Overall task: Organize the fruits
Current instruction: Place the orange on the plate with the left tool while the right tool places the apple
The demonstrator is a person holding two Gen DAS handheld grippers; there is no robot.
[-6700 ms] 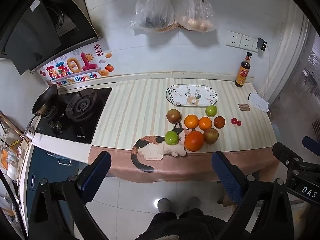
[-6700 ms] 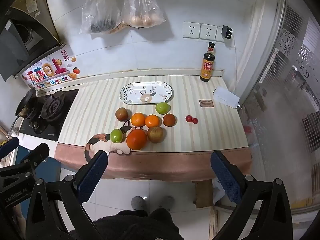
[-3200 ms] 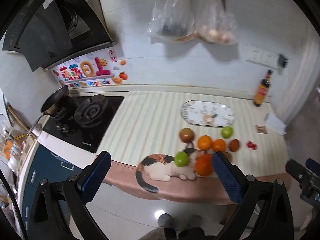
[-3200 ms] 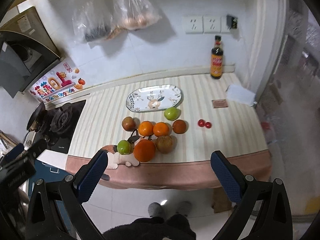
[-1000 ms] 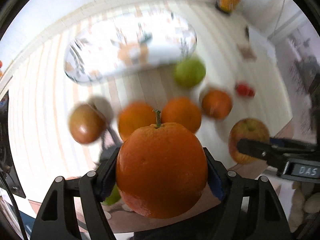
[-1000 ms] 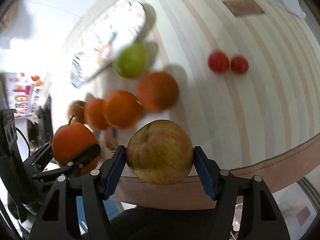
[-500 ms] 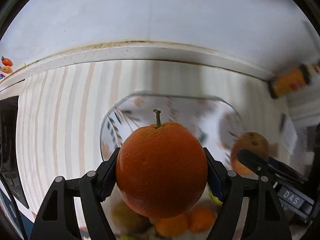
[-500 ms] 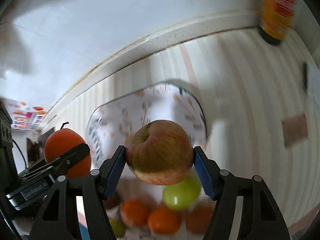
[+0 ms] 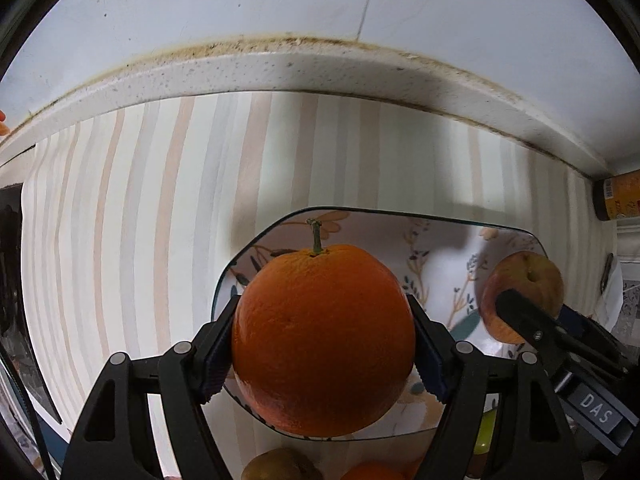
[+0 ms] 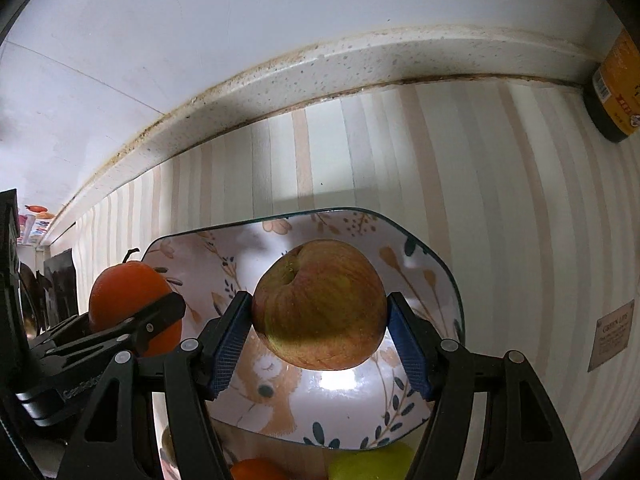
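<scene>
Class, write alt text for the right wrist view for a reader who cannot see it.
The right gripper clamps a red-yellow apple between its blue fingers above a floral plate. On the left, the left gripper holds an orange over the same plate, on a striped counter.

- Large orange, stem up, clamped between blue pads of left hand-held gripper, over left end of patterned oval plate.
- Red-yellow apple, stem dimple tilted up-left, clamped in right hand-held gripper, over plate's right part.
- More oranges and green fruit at plate's near edge, mostly hidden.
</scene>
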